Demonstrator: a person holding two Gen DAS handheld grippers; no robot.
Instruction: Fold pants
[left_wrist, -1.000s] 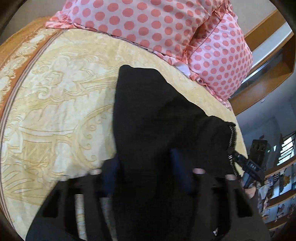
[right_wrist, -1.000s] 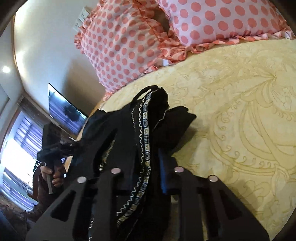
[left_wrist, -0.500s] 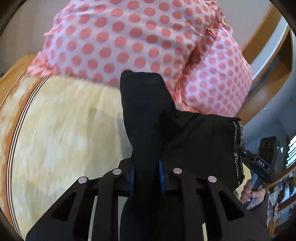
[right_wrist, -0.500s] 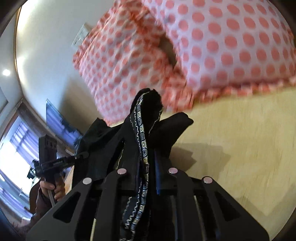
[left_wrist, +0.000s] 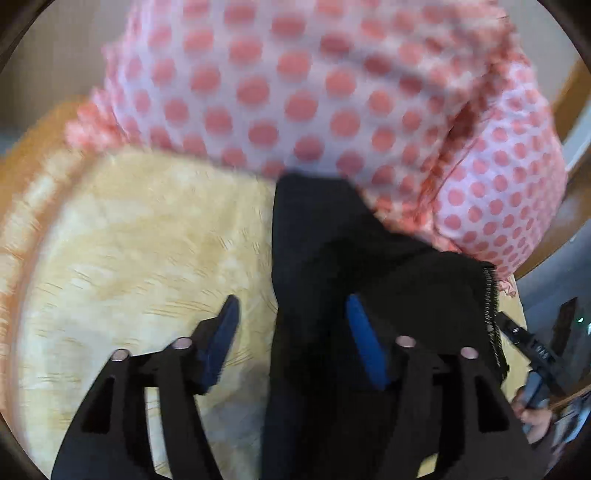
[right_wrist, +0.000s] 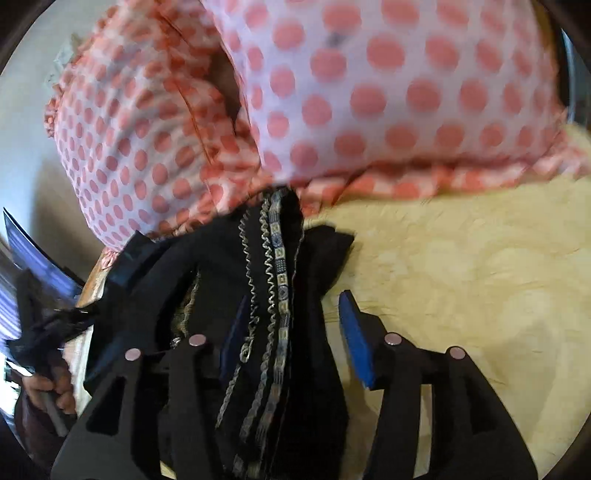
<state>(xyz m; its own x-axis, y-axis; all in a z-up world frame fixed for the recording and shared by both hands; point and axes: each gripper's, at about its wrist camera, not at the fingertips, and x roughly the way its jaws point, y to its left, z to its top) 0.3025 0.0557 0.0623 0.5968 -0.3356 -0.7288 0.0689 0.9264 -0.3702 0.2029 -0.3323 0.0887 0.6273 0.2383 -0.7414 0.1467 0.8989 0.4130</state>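
Observation:
Black pants (left_wrist: 332, 266) with a patterned trim band (right_wrist: 277, 266) lie bunched on the yellow bedspread (left_wrist: 147, 240), their far end touching the polka-dot pillows. My left gripper (left_wrist: 291, 325) is open, its blue pads apart, with the black cloth lying loose between them. My right gripper (right_wrist: 291, 325) is open too, its pads spread either side of the trimmed edge of the pants (right_wrist: 258, 295). Each view shows the other gripper held in a hand at its edge.
Two pink polka-dot pillows (left_wrist: 332, 92) (right_wrist: 369, 92) stand right behind the pants. The yellow patterned bedspread (right_wrist: 461, 277) stretches to both sides. A wooden headboard (left_wrist: 569, 103) is at the far right, a screen (right_wrist: 22, 243) at the left.
Both grippers were shut on the pants half a second ago and have opened. The pants have dropped onto the bed close to the pillows. Both views moved nearer the pillows.

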